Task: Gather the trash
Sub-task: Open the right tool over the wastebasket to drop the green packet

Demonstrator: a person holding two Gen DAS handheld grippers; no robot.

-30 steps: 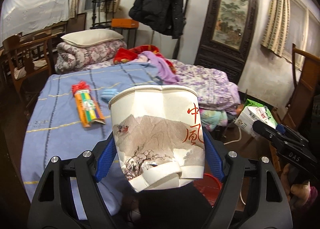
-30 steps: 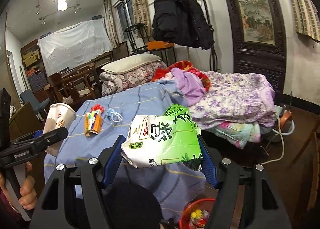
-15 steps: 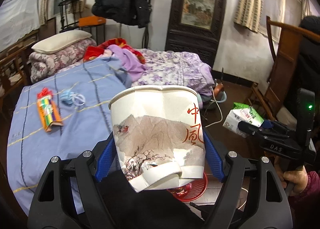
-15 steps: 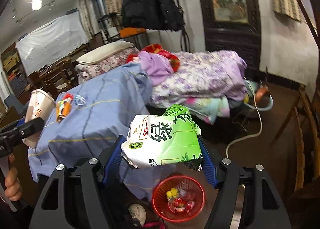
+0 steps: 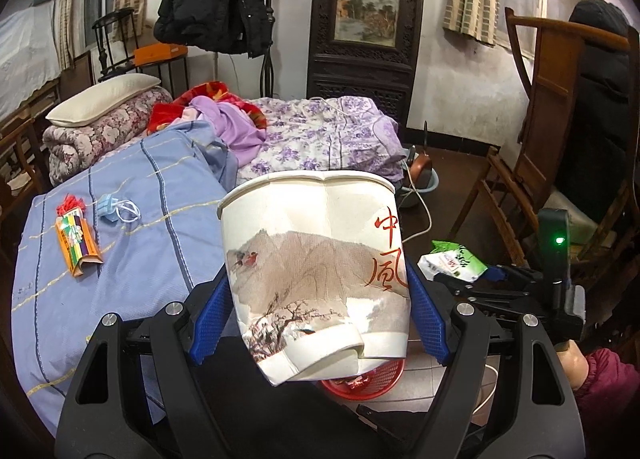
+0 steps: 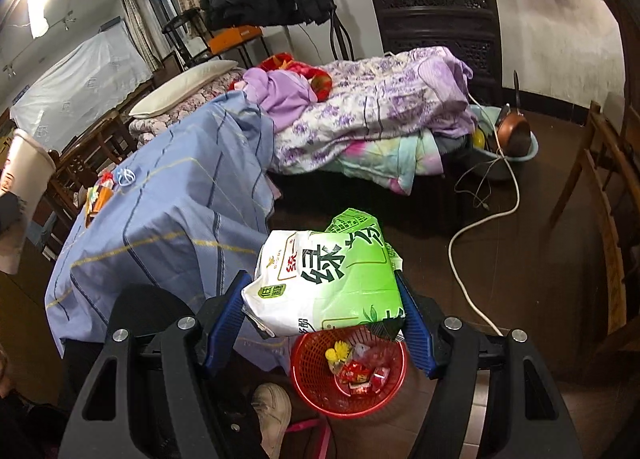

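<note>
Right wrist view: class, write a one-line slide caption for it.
Right tongs grip a crumpled green tea carton above a red basket that holds wrappers, beside a bed with a blue sheet.

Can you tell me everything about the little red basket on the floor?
The red basket is round, looks like plastic, and has mesh walls full of small holes. It stands upright and open on the floor by the corner of the blue bedspread. Inside lie some wrappers, mostly red, and something yellow. The green carton held in the right gripper hangs just above its rim and hides its far edge. A white shoe sits beside it.
</note>
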